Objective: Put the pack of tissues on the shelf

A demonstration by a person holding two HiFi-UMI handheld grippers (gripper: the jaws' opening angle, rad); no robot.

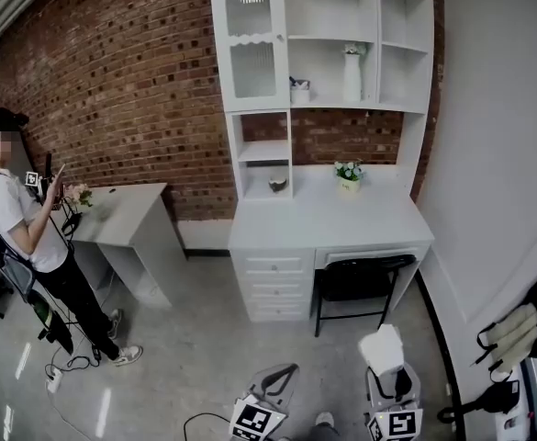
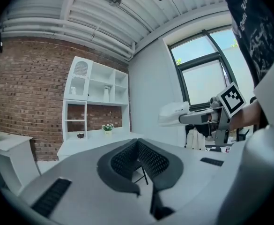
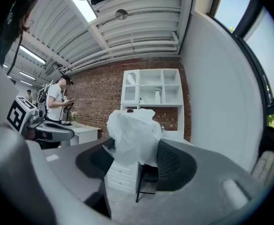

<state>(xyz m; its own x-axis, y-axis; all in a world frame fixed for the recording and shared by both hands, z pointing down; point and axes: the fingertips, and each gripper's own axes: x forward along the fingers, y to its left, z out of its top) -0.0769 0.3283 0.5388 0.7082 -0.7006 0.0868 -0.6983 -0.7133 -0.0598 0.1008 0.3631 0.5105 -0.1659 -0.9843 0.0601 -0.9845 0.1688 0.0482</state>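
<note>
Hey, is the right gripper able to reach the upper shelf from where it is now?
Probably not yet. The right gripper, holding the pack of tissues, looks well short of the shelf, with floor, the desk and a tucked-in chair between. The way up to it looks free.

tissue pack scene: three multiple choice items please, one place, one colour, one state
1. Where is the pack of tissues?
A on the floor
B in the jaws of the right hand-held gripper
C on the top shelf

2. What colour is the chair under the desk?
A white
B black
C red

3. The left hand-held gripper is
A empty
B holding a vase
C holding a cup

Answers: B, the right gripper view shows the jaws pressed on it; B, its seat and frame are black; A, nothing sits between its jaws.
</note>
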